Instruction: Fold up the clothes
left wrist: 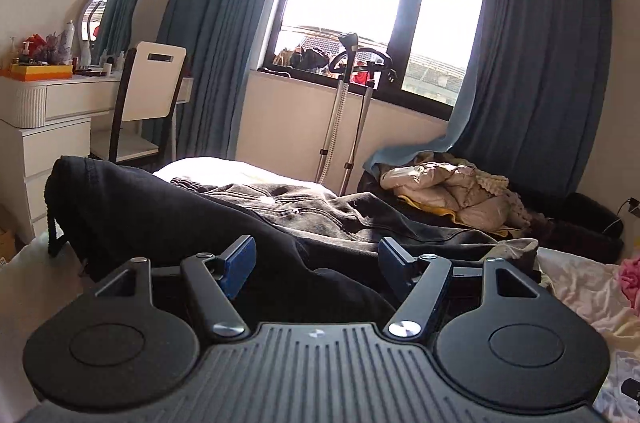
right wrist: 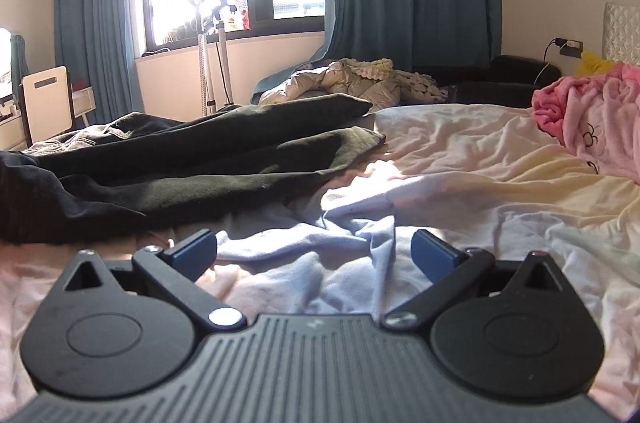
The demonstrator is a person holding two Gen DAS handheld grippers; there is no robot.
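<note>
A black garment (left wrist: 160, 207) lies bunched on the bed, over dark grey denim clothing (left wrist: 304, 207). My left gripper (left wrist: 316, 259) is open, its blue pads on either side of a black fold, low over the cloth. In the right wrist view the dark clothes (right wrist: 192, 159) stretch across the bed to the left. My right gripper (right wrist: 314, 249) is open and empty, low over a crumpled pale blue cloth (right wrist: 320, 255) on the pink and cream bedsheet (right wrist: 480, 159).
A pink blanket (right wrist: 592, 103) lies at the bed's right. A beige puffer jacket (left wrist: 448, 191) lies on a dark couch by the window. A garment steamer stand (left wrist: 348, 111), a chair (left wrist: 148, 95) and a white dresser (left wrist: 48, 127) stand beyond the bed.
</note>
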